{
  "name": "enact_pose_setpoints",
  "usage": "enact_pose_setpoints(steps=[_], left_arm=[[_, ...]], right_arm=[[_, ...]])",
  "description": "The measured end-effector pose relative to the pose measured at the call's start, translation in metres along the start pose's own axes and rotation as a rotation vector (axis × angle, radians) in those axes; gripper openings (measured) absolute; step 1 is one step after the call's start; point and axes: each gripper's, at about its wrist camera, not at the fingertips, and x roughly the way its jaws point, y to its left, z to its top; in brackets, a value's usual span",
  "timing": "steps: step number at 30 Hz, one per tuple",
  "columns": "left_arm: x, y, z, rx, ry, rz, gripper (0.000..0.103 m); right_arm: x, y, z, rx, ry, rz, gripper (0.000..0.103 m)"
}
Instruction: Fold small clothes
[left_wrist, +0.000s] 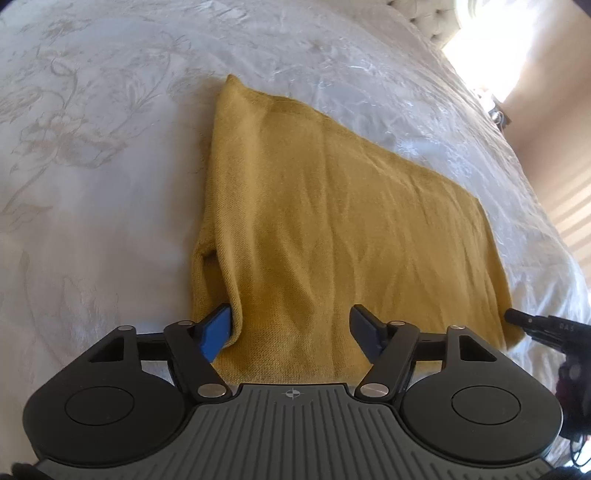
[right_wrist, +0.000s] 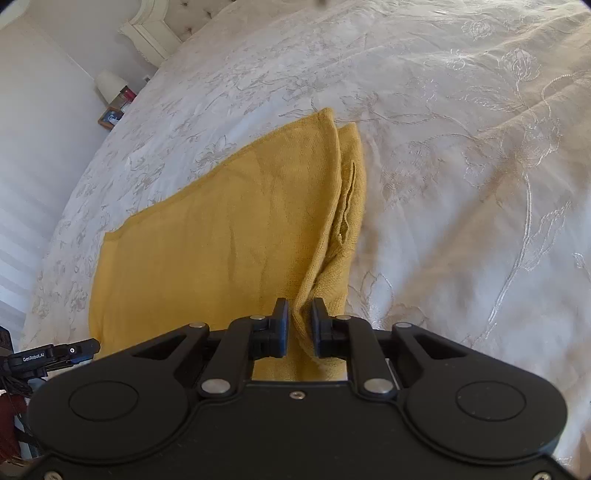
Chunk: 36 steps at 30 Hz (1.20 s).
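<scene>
A mustard-yellow knit garment (left_wrist: 332, 206) lies folded in layers on the white bedspread (left_wrist: 92, 166). My left gripper (left_wrist: 291, 328) is open, its blue-padded fingers (left_wrist: 216, 332) straddling the garment's near edge at its left corner. In the right wrist view the garment (right_wrist: 221, 229) stretches away with a folded layer along its right side. My right gripper (right_wrist: 300, 325) is shut on the garment's near right edge, a fold of fabric pinched between the jaws. The right gripper's tip also shows in the left wrist view (left_wrist: 517, 317), at the garment's near right corner.
The embroidered bedspread (right_wrist: 461, 184) spreads all around the garment. A tufted headboard (right_wrist: 177, 26) and a nightstand with a lamp (right_wrist: 110, 88) stand at the far side. The other gripper's body (right_wrist: 51, 358) shows at the left edge.
</scene>
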Motion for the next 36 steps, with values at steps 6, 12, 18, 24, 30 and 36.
enact_pose_setpoints(steps=[6, 12, 18, 24, 30, 36], left_arm=[[-0.006, 0.007, 0.01, 0.038, 0.032, 0.011, 0.007], [-0.026, 0.018, 0.01, 0.072, 0.061, 0.011, 0.007], [-0.01, 0.028, 0.007, 0.091, 0.115, 0.123, 0.007], [-0.034, 0.001, 0.014, 0.146, -0.018, 0.22, 0.052], [-0.031, -0.056, 0.03, 0.257, -0.077, 0.18, 0.092], [0.011, -0.099, 0.051, 0.256, -0.031, 0.139, 0.096]], right_arm=[[-0.01, -0.005, 0.003, 0.037, -0.01, 0.035, 0.012], [-0.028, -0.02, 0.003, 0.017, 0.015, -0.036, 0.009], [-0.004, -0.025, -0.003, 0.04, 0.096, -0.134, 0.02], [-0.011, 0.003, -0.002, -0.083, 0.032, -0.203, 0.086], [0.002, 0.029, 0.006, -0.168, 0.006, -0.202, 0.102], [0.017, 0.049, 0.017, -0.216, -0.009, -0.205, 0.102]])
